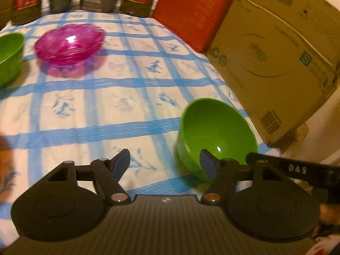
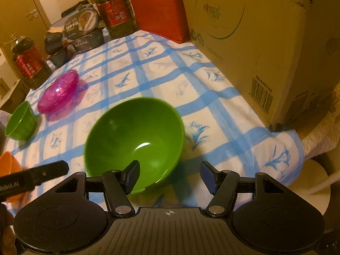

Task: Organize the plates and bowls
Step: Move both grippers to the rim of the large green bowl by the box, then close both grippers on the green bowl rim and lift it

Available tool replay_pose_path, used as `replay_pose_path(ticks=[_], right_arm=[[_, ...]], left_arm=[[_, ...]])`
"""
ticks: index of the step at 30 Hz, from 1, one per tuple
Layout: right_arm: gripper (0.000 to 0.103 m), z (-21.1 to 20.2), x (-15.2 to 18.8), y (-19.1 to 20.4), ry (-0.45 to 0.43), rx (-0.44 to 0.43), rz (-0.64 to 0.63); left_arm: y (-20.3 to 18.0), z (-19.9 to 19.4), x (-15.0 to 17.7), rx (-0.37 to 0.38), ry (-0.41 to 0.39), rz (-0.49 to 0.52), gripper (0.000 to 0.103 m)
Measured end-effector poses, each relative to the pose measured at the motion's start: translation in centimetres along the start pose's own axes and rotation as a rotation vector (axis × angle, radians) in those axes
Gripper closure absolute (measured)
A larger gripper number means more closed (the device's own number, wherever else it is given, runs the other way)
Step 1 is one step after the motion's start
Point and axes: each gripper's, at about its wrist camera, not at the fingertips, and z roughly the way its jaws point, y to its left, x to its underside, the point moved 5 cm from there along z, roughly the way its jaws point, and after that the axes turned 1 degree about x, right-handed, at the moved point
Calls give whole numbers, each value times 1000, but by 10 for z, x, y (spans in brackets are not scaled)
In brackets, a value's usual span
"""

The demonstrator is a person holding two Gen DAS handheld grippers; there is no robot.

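The right gripper (image 2: 170,175) is held with its jaws apart around the near rim of a large green bowl (image 2: 136,142): the left finger sits inside the bowl, the right finger hangs outside it over the checked tablecloth (image 2: 223,114), and nothing is clamped yet. The bowl stands near the front of the table, tilted in appearance toward the camera, just beside the cardboard box (image 2: 265,42) on its right. The left gripper (image 1: 164,163) is likewise spread apart and empty, hovering above the cloth to the left of the same bowl (image 1: 216,136).

Further off to the left, a pink translucent bowl (image 2: 58,93) is seen, with a small green bowl (image 2: 20,121) nearer the left edge and an orange bowl (image 2: 9,165) at the near left, partly hidden behind the other gripper's finger.

Several risks can be judged from this. The wall of the large bowl is smooth, curved plastic, so a pinch on the rim alone may slip, or the bowl may swing and tip once lifted. If the jaws are closed off-centre, the light bowl could be pushed across the cloth toward the box instead of being gripped. The loose cloth might be dragged along by the outer finger. The two grippers are close together, so a collision is possible if both are moved to the bowl at once.
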Motion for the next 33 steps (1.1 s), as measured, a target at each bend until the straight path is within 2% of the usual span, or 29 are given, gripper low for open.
replay_pose_path(ticks=[6, 8, 14, 16, 19, 21, 27, 33], right_arm=[[41, 19, -10, -13, 13, 4, -7], [50, 25, -11, -15, 25, -8, -9], [65, 38, -13, -15, 55, -26, -17], [69, 41, -13, -15, 62, -24, -20], [81, 43, -12, -15, 67, -30, -18], [90, 43, -12, -15, 68, -43, -2], [92, 37, -9, -9, 70, -28, 4], [91, 16, -8, 17, 49, -53, -22]], left_arm=[[-17, 30, -3, 25, 30, 31, 56], [-19, 40, -4, 33, 41, 26, 66], [-20, 57, -6, 5, 67, 37, 83], [-19, 60, -7, -3, 72, 40, 85], [-21, 61, -8, 8, 74, 48, 90], [-23, 59, -8, 6, 72, 54, 90], [-22, 52, -8, 3, 72, 60, 90], [-10, 20, -14, -2, 32, 44, 90]])
